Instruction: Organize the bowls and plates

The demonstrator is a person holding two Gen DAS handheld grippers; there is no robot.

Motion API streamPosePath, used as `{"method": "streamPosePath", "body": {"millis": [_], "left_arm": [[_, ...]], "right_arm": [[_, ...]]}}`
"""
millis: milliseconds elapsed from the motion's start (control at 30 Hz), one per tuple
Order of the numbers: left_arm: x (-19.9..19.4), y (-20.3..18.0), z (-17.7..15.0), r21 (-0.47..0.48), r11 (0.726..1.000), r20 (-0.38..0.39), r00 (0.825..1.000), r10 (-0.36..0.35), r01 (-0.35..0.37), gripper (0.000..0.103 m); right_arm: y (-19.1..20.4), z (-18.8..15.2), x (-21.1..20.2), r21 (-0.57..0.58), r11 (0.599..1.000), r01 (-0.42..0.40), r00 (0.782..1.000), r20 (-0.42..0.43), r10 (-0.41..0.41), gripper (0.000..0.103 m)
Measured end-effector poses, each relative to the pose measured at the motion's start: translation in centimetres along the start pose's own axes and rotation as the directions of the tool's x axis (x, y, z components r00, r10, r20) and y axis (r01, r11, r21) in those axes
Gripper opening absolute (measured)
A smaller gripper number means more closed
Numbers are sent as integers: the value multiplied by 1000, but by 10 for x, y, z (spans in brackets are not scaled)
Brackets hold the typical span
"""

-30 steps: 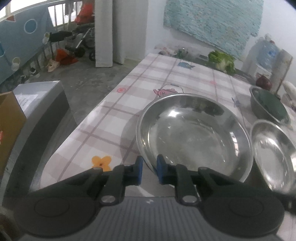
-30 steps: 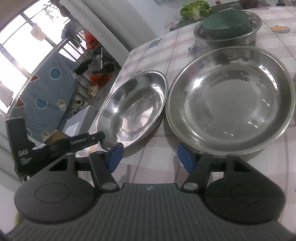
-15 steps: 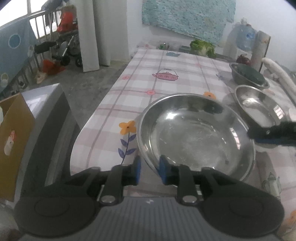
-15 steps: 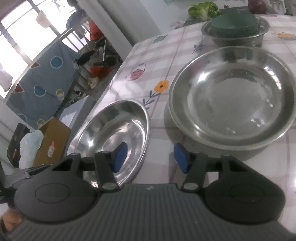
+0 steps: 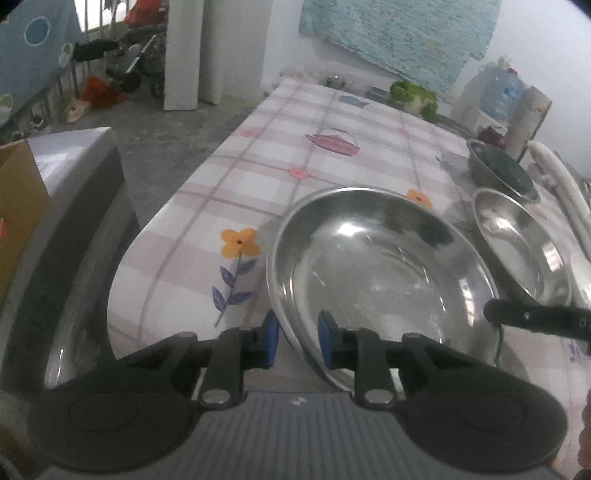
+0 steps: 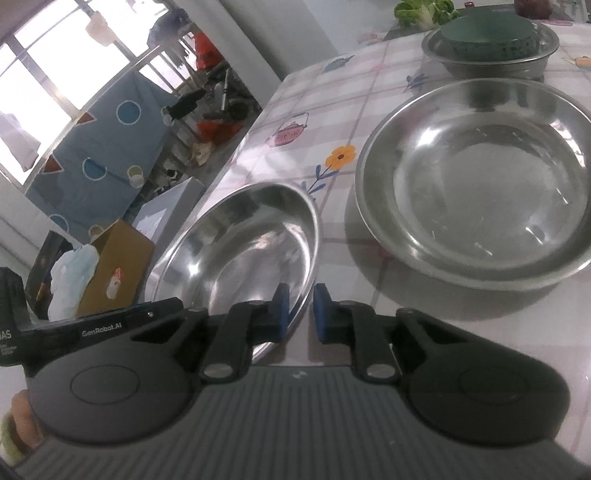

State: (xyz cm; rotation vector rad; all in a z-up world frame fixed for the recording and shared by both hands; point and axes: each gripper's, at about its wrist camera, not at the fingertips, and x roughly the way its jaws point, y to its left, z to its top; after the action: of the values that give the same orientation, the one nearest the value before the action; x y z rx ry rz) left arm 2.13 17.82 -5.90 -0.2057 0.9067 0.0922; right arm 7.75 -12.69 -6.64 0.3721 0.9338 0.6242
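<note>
Both grippers were on the same plate (image 5: 376, 266), the near steel one at the table (image 5: 258, 177) corner. Left gripper (image 5: 297, 338) clamped the plate's near rim, one blue pad outside, one inside. Right gripper (image 6: 298, 312) straddled the opposite rim, pads narrowed around it; looked like a grip, though contact on the outer pad wasn't clear from the right wrist view. Plate looked tilted, near edge past the table edge, so probably lifted or half-lifted; can't say for sure it was off the cloth.

Where the rest sat:
- second plate (image 6: 476, 188), similar size, flat on the cloth just beyond and to the right, apart from the held one
- steel bowl (image 6: 491, 59) further back, with a dark green dish (image 6: 487, 31) already nested in it
- lettuce (image 5: 413, 98) and water jug (image 5: 498, 92) at the far end, not task items

Progress, my read: early-to-mid. One nesting done (green dish in bowl). The two plates weren't stacked yet. Left: carry the held plate over and set it in or on the second plate, then likely group that stack with the bowl.

Watch: thin slick rim, two-handed hold, so both grippers need to move together or the plate twists out
</note>
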Motion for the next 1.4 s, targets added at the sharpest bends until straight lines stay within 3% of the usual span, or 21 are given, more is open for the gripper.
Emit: {"method": "streamPosePath", "body": {"millis": [333, 567, 700, 833, 1000, 1233, 1400], "left_arm": [[-19, -14, -20, 30, 994, -52, 994, -101, 102, 28], [-22, -11, -8, 17, 999, 5, 999, -51, 51, 33], [-15, -11, 0, 16, 1000, 43, 999, 20, -21, 33], [-5, -14, 6, 33, 996, 45, 995, 87, -89, 33], [6, -18, 7, 49, 992, 21, 993, 116, -116, 33], [17, -22, 7, 33, 993, 2, 994, 114, -114, 19], [13, -29, 6, 59, 988, 8, 990, 141, -142, 19]], "right_arm": [[-8, -12, -26, -3, 1000, 21, 1000, 14, -21, 16], [-16, -8, -31, 43, 999, 32, 998, 45, -33, 18], [-17, -4, -28, 48, 998, 47, 997, 58, -50, 19], [-15, -2, -25, 32, 998, 60, 996, 66, -62, 19], [-7, -2, -19, 1, 997, 71, 995, 70, -71, 19], [7, 1, -2, -73, 990, 118, 990, 83, -112, 19], [12, 2, 4, -101, 984, 149, 985, 100, -139, 18]]}}
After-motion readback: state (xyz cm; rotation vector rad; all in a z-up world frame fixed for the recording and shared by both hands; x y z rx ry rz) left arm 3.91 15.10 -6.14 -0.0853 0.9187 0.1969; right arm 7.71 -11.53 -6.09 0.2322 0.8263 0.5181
